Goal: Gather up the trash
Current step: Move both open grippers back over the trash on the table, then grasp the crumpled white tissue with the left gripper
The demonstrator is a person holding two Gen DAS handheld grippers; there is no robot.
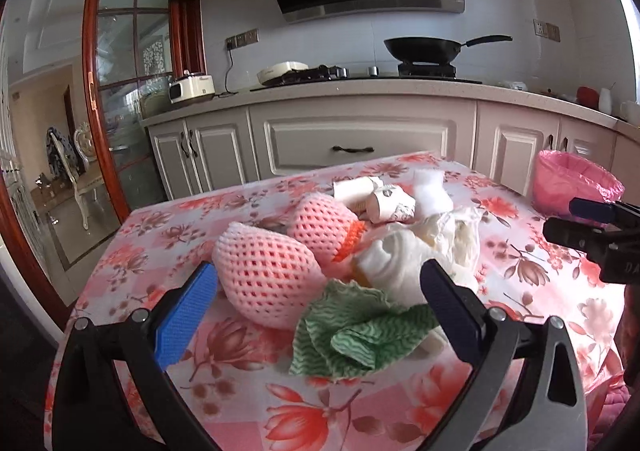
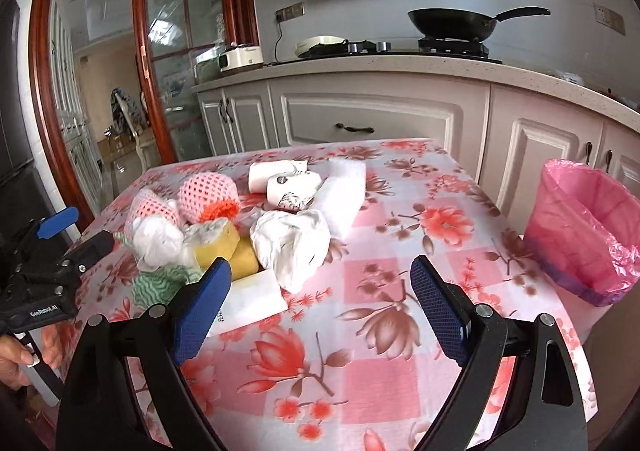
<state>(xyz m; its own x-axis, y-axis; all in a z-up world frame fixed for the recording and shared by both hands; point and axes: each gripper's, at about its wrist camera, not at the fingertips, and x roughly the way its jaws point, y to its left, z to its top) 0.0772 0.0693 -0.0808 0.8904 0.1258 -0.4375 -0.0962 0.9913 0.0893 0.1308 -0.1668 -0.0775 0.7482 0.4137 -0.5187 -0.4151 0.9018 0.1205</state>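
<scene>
Both the left hand-held gripper (image 1: 320,307) and the right hand-held gripper (image 2: 320,303) stand apart and empty; the green cloth (image 1: 352,335) looks light and soft, so its bunched middle is best to pinch.

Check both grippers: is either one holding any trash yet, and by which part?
Nothing is held. The left gripper is open over the green cloth without pinching it; the right gripper is open above bare tablecloth.

The yellow sponge (image 2: 224,247) is mostly buried under crumpled tissue (image 2: 290,247), print on the paper cups (image 2: 294,187) can't be read, and the pink-lined bin (image 2: 584,231) gets clipped bottom right.
</scene>
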